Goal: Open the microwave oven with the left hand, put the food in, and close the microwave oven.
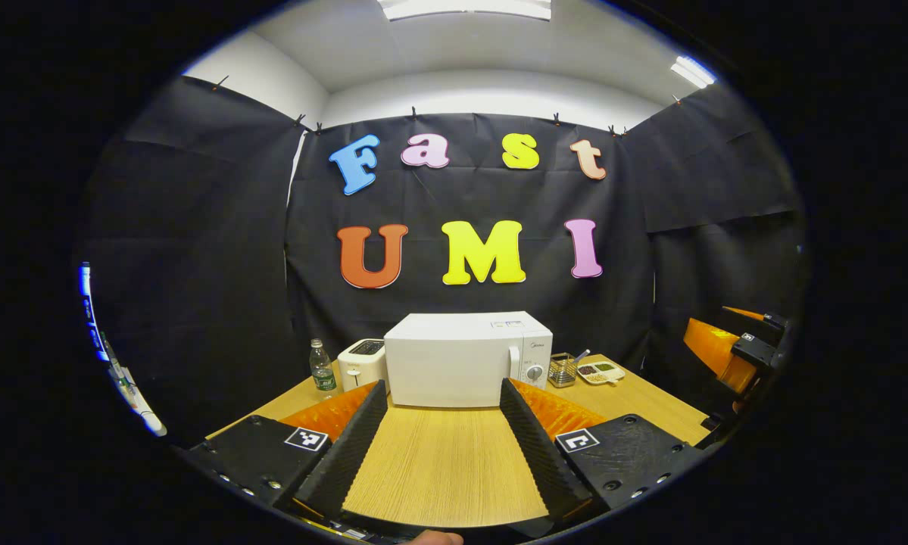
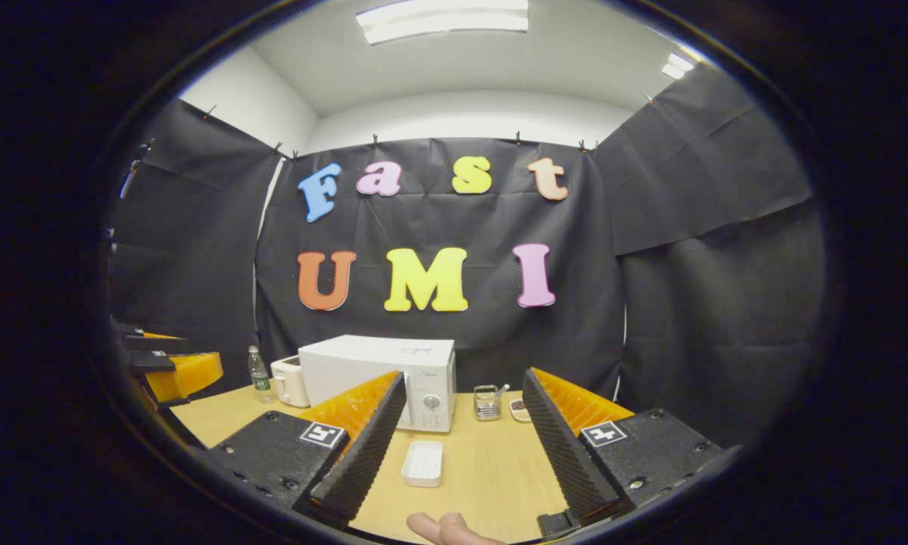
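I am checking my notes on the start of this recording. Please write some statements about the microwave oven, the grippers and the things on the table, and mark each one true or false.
1. The microwave oven door is shut. True.
2. The left gripper is shut on the door. False: it is open, holding nothing, apart from the oven.
3. A white tray lies on the table before the oven. True.
4. The right gripper holds the tray. False: it is open, the tray untouched.
5. A water bottle stands beside the toaster. True.
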